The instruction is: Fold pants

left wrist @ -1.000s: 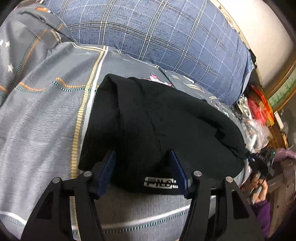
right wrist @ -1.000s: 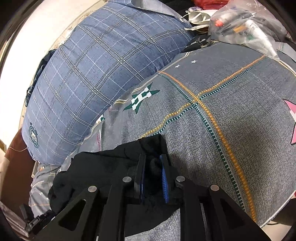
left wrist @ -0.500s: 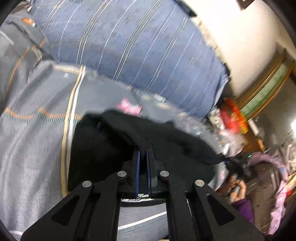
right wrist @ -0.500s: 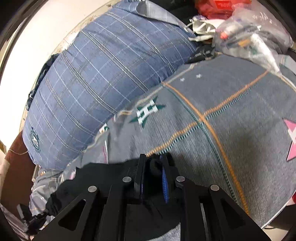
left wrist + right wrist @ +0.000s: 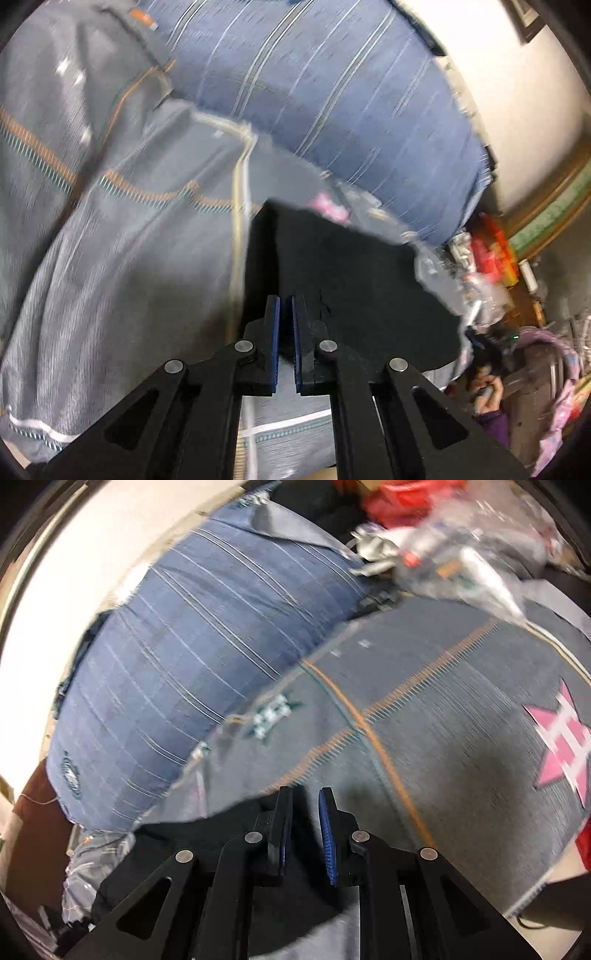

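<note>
The black pants [image 5: 351, 280] lie on a grey patterned bedspread [image 5: 129, 277], lifted and pulled taut along their near edge. My left gripper [image 5: 284, 301] is shut on that near edge, with a thin layer of black cloth pinched between its blue pads. In the right wrist view the pants [image 5: 192, 849] spread to the lower left. My right gripper [image 5: 306, 794] is shut on a thicker bunch of the black cloth at their other end. Both views are blurred by motion.
A big blue checked pillow [image 5: 332, 92] [image 5: 177, 672] lies along the wall behind the bedspread [image 5: 461, 738]. Plastic bags and red packets [image 5: 491, 254] [image 5: 461, 554] crowd the far corner. A person's hand [image 5: 487, 391] shows at the lower right of the left wrist view.
My left gripper went from open around the pants' labelled edge to shut on it. Both grippers have risen with the cloth, and the pants now stretch taut between them.
</note>
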### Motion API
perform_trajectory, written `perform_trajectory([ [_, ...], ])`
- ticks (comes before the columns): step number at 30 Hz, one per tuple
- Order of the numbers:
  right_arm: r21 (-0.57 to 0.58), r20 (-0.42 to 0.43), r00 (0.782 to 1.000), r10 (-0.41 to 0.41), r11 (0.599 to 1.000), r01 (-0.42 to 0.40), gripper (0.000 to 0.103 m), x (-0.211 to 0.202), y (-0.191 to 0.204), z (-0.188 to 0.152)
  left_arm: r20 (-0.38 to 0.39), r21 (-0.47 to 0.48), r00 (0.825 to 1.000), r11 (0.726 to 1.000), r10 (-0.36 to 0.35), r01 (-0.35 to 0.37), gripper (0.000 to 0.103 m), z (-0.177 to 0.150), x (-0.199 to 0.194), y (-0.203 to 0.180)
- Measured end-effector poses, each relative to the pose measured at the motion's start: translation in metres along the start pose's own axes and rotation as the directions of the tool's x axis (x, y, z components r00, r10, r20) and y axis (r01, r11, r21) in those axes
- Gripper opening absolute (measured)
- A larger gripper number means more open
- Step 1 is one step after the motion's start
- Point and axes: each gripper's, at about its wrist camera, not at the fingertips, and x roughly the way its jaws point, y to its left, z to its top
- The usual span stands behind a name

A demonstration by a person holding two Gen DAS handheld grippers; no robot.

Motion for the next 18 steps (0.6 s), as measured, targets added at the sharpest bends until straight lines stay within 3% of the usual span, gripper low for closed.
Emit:
perform_trajectory([
  [2, 0.005, -0.014, 1.0, 0.009, 1.0, -0.009, 0.017, -0.001, -0.001, -0.001, 0.0, 0.009, 1.0, 1.0, -0.018, 0.018, 0.004, -0.004, -0.001, -0.004],
  [5, -0.056, -0.033, 0.999, 0.02, 0.998, -0.022, 0.02, -0.004, 0.015, -0.001, 0.022, 0.103, 0.994, 0.989, 0.103, -0.105, 0.005, -0.002, -0.009, -0.02],
  [7, -0.102, -0.091, 0.996, 0.006, 0.995, -0.015, 0.039, 0.002, 0.03, -0.001, 0.054, 0.138, 0.986, 0.977, 0.158, -0.165, 0.006, 0.0, -0.02, -0.024],
  [8, -0.117, -0.101, 0.995, 0.001, 0.993, -0.013, 0.057, 0.004, 0.035, -0.001, 0.064, 0.132, 0.984, 0.977, 0.163, -0.171, 0.008, 0.002, -0.023, -0.022],
  [9, -0.138, -0.097, 0.995, -0.008, 0.99, -0.006, 0.065, 0.006, 0.04, -0.001, 0.076, 0.116, 0.981, 0.976, 0.177, -0.185, 0.01, 0.003, -0.028, -0.021],
  [13, -0.155, -0.13, 0.991, -0.021, 0.988, 0.0, 0.065, 0.029, 0.051, 0.002, 0.13, 0.147, 0.979, 0.973, 0.16, -0.179, 0.012, 0.001, -0.039, -0.031],
  [16, -0.174, -0.152, 0.985, -0.085, 0.983, 0.057, 0.064, 0.051, 0.057, 0.003, 0.106, 0.216, 0.987, 0.966, 0.119, -0.14, 0.024, -0.004, -0.025, -0.048],
  [17, -0.195, -0.159, 0.982, -0.105, 0.978, 0.073, 0.054, 0.056, 0.061, 0.002, 0.098, 0.235, 0.989, 0.963, 0.108, -0.128, 0.027, -0.005, -0.018, -0.054],
  [18, -0.233, -0.169, 0.976, -0.136, 0.968, 0.095, 0.031, 0.062, 0.066, 0.0, 0.085, 0.267, 0.992, 0.957, 0.096, -0.116, 0.028, -0.009, -0.007, -0.062],
])
